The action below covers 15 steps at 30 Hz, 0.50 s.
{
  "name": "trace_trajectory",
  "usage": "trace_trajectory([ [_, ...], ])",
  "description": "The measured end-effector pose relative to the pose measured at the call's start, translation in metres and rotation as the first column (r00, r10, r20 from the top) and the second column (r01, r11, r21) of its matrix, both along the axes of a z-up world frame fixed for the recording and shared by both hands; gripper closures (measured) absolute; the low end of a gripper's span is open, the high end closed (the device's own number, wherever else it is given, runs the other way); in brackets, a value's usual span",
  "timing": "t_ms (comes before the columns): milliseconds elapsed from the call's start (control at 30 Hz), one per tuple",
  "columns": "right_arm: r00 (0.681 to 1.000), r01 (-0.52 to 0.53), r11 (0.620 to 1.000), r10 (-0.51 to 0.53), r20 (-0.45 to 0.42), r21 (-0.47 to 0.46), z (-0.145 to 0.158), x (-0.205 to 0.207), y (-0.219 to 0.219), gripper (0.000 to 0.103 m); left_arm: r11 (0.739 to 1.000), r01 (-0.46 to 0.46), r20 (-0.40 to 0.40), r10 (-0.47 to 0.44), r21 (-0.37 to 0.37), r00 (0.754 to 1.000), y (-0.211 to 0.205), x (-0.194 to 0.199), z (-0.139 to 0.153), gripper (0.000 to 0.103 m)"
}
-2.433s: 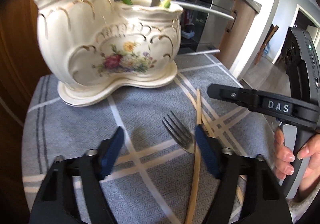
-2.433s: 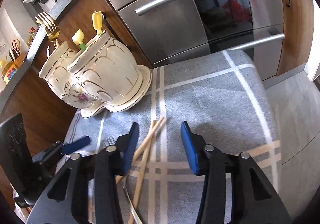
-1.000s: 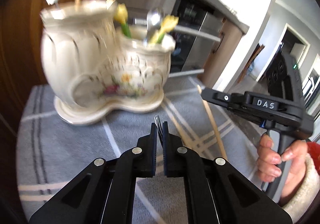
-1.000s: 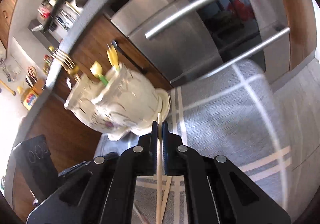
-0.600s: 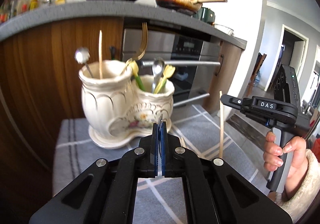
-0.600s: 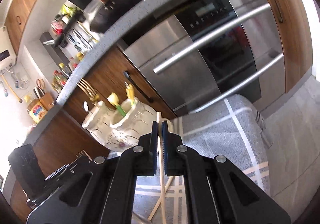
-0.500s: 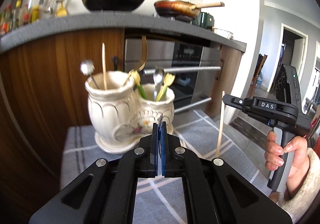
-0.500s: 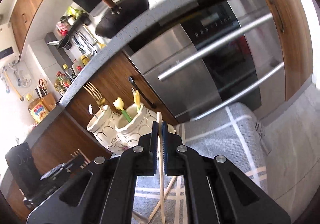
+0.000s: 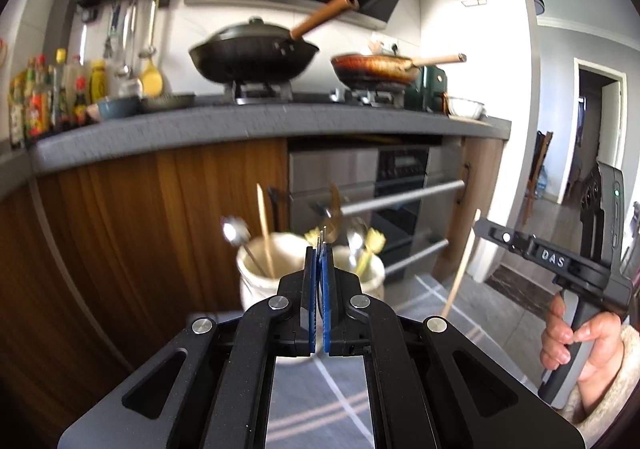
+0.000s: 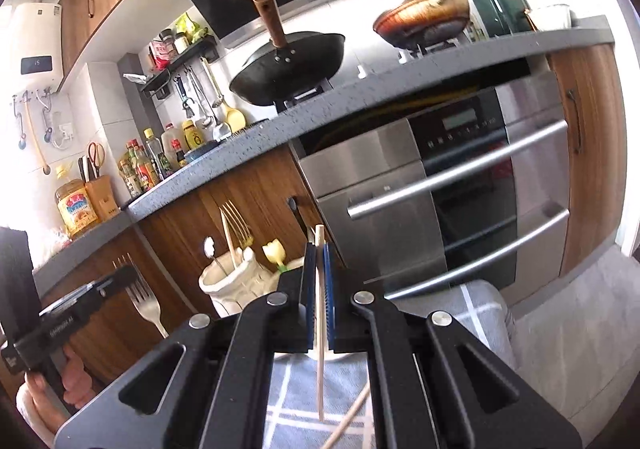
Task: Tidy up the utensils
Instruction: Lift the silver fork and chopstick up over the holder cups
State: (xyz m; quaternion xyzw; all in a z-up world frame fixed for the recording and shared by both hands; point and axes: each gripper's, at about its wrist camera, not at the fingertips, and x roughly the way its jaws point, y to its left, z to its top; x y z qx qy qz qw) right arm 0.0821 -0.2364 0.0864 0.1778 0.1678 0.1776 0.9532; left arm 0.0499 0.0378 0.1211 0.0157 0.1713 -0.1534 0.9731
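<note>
a: started at the left. found left gripper (image 9: 320,249) clamped tight on the fork (image 10: 147,305), pinched just under the tines, tines up, handle hanging below. held up in the air, short of the holder.
b: noted. handling?
a: judged it stiff, smooth metal with most of the weight in the handle. likely to swing or slide between flat pads. would have taken it on the flat of the handle, nearer the balance point.
b: middle?
a: logged the two-cup ceramic holder (image 9: 256,281) on the grey checked cloth (image 10: 480,305), just past the left fingertips and lower than both grippers. already stocked: a spoon (image 9: 232,231), a gold fork (image 10: 236,225), one stick. looked fragile, so worth lowering things in gently, no knocks on the rim.
b: right side?
a: found right gripper (image 10: 320,249) closed on a chopstick (image 10: 319,369), gripped near its top end, hanging about upright, lower tip seemingly clear of the cloth. judged it light, rigid and thin, easy to pivot in the pads.
b: anything left over?
a: spotted a second chopstick (image 10: 352,421) lying on the cloth below the right gripper. couldn't tell which cup was meant for which piece.
</note>
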Motion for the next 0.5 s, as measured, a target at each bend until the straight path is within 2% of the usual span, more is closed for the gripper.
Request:
trace_trajectory([
  [300, 0.992, 0.018, 0.999, -0.023, 0.125, 0.04, 0.057, 0.019, 0.013, 0.099, 0.993, -0.118, 0.084, 0.117, 0.0, 0.99, 0.024, 0.027, 0.058, 0.1],
  [500, 0.981, 0.072, 0.996, -0.082, 0.177, 0.062, 0.074, 0.043, 0.018, 0.099, 0.976, -0.216, 0.132, 0.214, -0.004, 0.968, 0.04, 0.047, 0.085, 0.1],
])
